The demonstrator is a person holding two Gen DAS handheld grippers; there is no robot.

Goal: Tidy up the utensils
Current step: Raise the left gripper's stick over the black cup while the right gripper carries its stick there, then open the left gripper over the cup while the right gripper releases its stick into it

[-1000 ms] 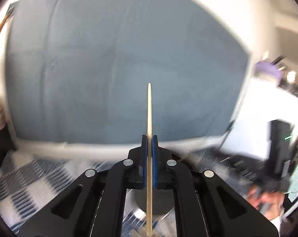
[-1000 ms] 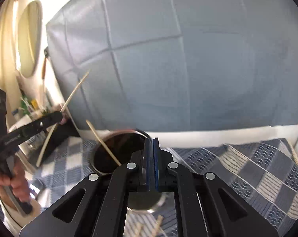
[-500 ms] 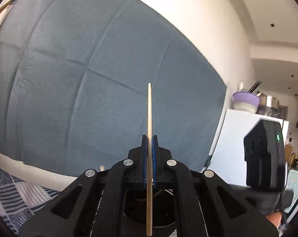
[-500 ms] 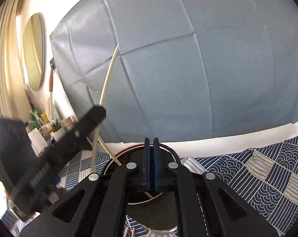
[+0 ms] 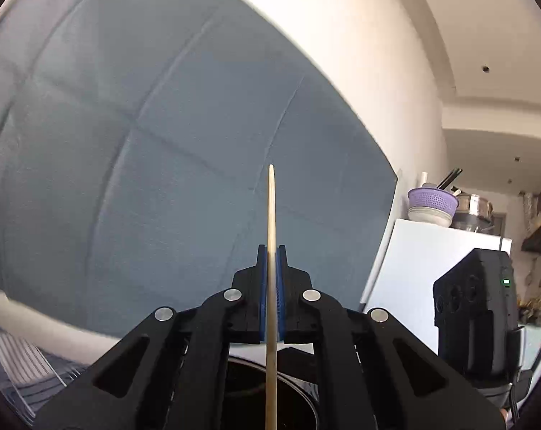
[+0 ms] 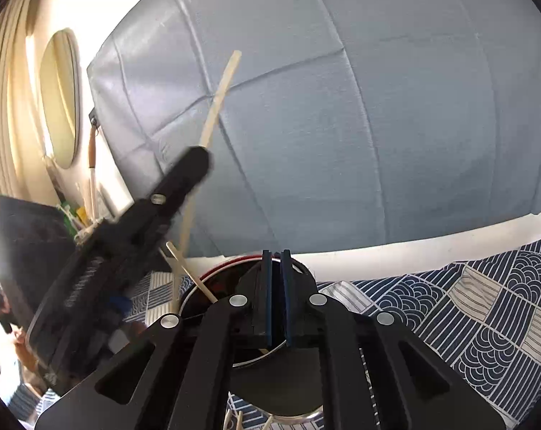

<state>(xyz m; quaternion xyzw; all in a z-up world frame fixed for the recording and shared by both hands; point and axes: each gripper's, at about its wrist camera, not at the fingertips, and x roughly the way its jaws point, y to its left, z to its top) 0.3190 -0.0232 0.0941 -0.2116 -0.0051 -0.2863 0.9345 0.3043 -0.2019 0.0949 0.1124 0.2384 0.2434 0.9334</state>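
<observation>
Left wrist view: left tongs [image 5: 271,294] clamp a pale wooden chopstick [image 5: 271,222] upright between blue pads, above the dark pot [image 5: 248,394].
Right wrist view: right tongs [image 6: 276,297] empty, jaws opening, a narrow gap showing, over the pot [image 6: 220,283] on the patterned desk cloth [image 6: 467,308]; another chopstick [image 6: 191,268] leans inside.

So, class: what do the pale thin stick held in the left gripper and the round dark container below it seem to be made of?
Pale thin stick: probably bamboo or wood, matt cream, tapered tip. Round dark container: likely metal, its thin rim shiny.
</observation>
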